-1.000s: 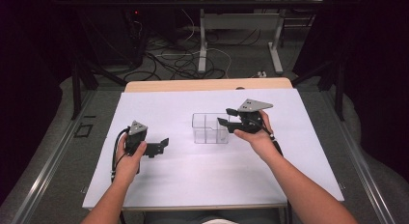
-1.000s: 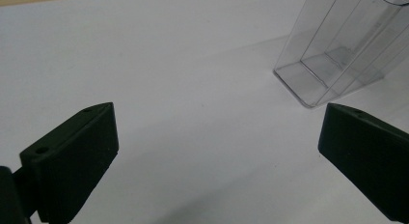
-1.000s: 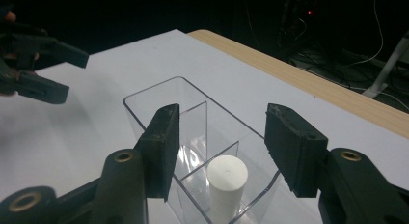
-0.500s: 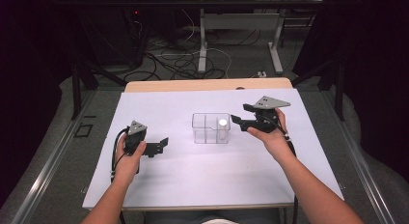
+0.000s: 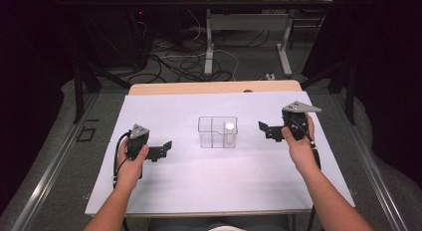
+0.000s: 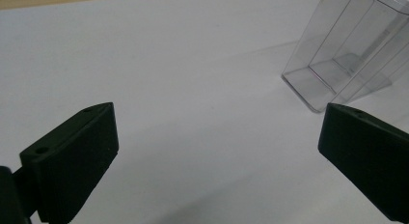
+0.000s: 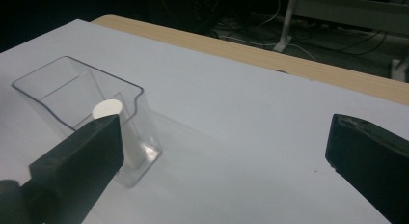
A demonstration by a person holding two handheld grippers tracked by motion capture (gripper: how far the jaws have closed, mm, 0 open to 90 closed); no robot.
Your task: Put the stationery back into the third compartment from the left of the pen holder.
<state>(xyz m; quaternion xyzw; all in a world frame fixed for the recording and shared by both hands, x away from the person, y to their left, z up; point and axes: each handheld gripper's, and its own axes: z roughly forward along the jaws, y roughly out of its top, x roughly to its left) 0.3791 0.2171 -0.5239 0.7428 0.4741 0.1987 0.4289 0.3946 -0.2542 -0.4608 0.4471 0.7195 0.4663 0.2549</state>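
White cylinder (image 5: 229,133) stands in clear box (image 5: 217,132), left of right gripper (image 5: 265,130).

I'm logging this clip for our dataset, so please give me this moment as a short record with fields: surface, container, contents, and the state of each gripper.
surface: white table cover on a wooden table
container: clear plastic box, two compartments, near the middle of the cover
contents: white cylinder standing in the compartment nearer the right gripper; other compartment looks empty
left gripper: jaws open, holding nothing, apart from the box
right gripper: jaws open, holding nothing, apart from the box
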